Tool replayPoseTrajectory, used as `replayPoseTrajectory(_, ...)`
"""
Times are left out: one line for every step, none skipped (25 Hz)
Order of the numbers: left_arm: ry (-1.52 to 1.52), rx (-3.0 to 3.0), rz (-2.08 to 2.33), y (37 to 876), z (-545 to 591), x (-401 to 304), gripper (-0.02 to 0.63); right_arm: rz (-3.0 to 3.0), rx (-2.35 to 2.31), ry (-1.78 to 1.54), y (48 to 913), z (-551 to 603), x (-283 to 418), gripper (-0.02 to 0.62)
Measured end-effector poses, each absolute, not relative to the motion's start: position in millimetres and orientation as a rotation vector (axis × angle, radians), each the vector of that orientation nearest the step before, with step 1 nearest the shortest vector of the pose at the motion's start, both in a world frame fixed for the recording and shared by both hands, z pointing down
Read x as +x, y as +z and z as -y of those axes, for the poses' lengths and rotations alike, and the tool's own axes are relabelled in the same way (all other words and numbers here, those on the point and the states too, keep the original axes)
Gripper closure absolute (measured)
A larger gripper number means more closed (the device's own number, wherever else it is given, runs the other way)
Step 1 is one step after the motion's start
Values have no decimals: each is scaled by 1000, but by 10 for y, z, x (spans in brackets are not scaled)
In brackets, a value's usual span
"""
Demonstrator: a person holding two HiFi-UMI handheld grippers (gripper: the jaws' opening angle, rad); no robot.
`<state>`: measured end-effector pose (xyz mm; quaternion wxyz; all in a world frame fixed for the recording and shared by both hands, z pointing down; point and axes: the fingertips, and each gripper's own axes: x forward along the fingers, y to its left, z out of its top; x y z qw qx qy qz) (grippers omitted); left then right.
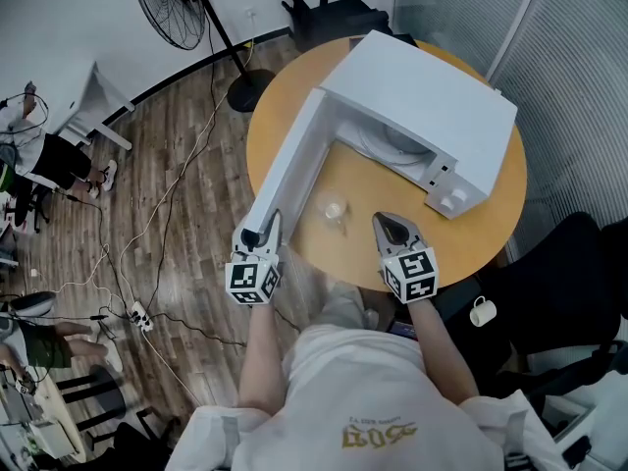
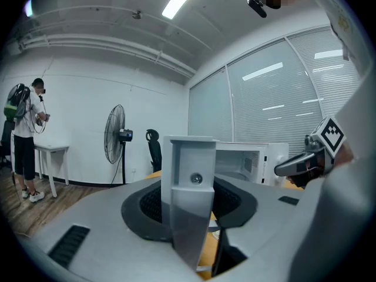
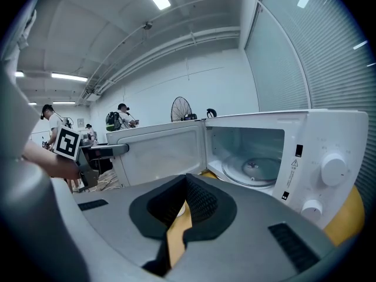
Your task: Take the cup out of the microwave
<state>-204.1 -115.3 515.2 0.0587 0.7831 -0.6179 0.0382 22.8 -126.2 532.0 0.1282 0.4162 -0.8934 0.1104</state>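
Clear glass, the cup (image 1: 335, 210) stands on the round wooden table (image 1: 491, 234), toward the edge nearest the person. It is outside the white microwave (image 1: 432, 106), between the two grippers and touching neither. Only the head view shows it plainly. The left gripper (image 1: 267, 226) is clamped on the free edge of the open door (image 1: 289, 165). Its own view shows that door (image 2: 191, 175) edge-on, an upright white slab pinched between the jaws. The right gripper (image 1: 391, 222) hovers above the table's near edge, jaws pressed together on nothing. Its view alone looks into the oven, where the glass turntable (image 3: 255, 166) sits on the cavity floor.
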Motion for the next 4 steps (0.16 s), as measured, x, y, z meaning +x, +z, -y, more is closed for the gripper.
replayPoseTrajectory(117,2373,1872,5154,1160,-2038,423,2599,1209,322,5326,1269,228,583)
replayPoseTrajectory(118,2374,1872,5156,1166,-2037,423,2600,1207,324,5332,1274,226,583)
replayPoseTrajectory(119,2374,1872,5158,1171,-2037,423,2600,1205,325,5337,1279,222,583)
replayPoseTrajectory(120,2374,1872,5160,1176,-2039,423,2601,1203,327,5341,1283,218,583)
